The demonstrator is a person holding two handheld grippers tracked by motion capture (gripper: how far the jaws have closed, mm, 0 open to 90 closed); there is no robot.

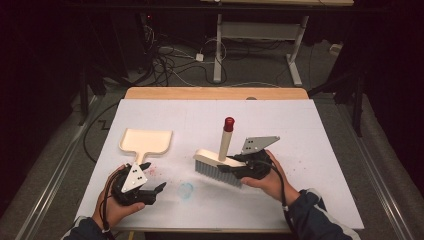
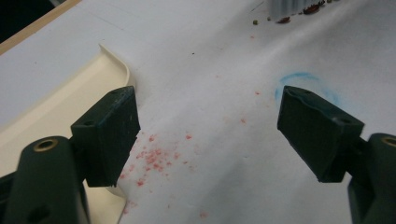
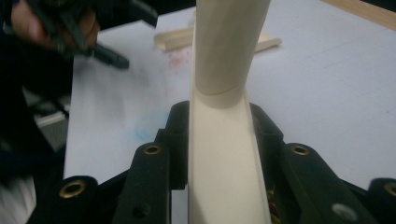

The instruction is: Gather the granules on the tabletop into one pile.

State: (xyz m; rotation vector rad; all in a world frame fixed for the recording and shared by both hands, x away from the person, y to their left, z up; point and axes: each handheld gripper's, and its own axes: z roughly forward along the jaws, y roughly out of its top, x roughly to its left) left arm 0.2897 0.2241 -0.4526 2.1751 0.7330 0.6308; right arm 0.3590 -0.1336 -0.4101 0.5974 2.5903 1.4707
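A cream hand brush (image 1: 216, 162) with grey bristles and a red-tipped handle stands on the white table cover. My right gripper (image 1: 234, 164) is shut on the brush's back (image 3: 224, 154), its jaws pressing both sides. A cream dustpan (image 1: 145, 141) lies flat at the left, and its rim (image 2: 70, 88) runs beside my left jaw. My left gripper (image 1: 152, 177) is open over the handle end of the dustpan, with nothing between its fingers. Red crumbs (image 2: 154, 156) are scattered on the cover between the open jaws. A blue circle mark (image 1: 185, 190) is drawn near them.
The white cover (image 1: 300, 140) lies over a wooden table whose far edge (image 1: 215, 93) shows. More crumbs lie under the bristles (image 2: 299, 7). Beyond the table, cables and a white desk frame (image 1: 260, 45) stand on the floor.
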